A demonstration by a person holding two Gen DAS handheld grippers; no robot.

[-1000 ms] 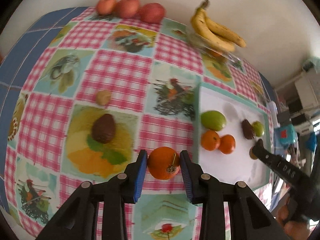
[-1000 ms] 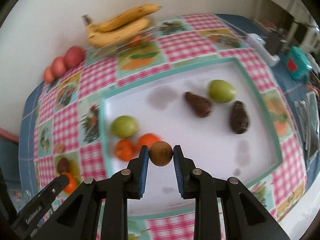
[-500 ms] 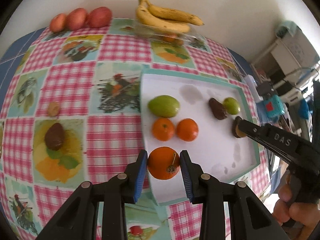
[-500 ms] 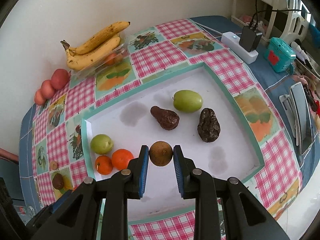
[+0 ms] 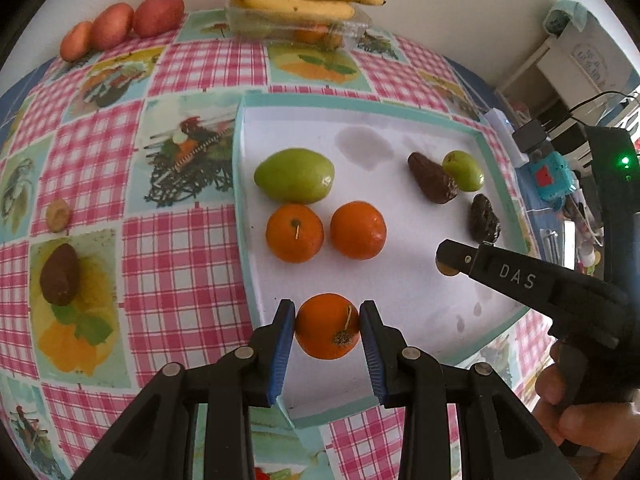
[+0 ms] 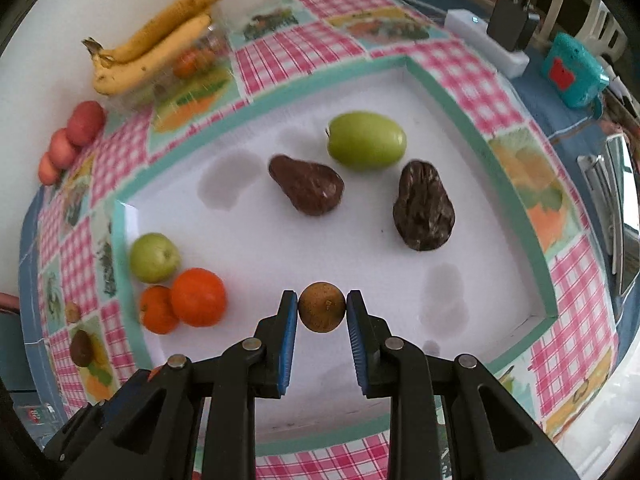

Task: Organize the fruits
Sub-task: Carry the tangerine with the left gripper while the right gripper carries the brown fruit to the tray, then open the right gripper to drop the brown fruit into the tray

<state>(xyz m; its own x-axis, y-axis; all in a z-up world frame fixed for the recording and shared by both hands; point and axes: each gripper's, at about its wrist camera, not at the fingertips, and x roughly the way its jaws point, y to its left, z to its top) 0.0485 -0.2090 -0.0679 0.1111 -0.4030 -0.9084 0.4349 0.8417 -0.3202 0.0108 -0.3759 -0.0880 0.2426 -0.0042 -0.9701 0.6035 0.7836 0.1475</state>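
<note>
Low in the left wrist frame, our left gripper (image 5: 327,328) has its jaws pinched on a smooth orange (image 5: 327,326) with a dry stem. Our right gripper (image 6: 322,314) clamps a small, round, speckled brown fruit (image 6: 322,313) above the white tray (image 6: 520,216). Beyond lie wrinkled dark avocados (image 6: 424,210) at frame centre.

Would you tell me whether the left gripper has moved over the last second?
Yes. The left gripper, gripping an orange, moved right from the checked tablecloth to above the white tray.
</note>
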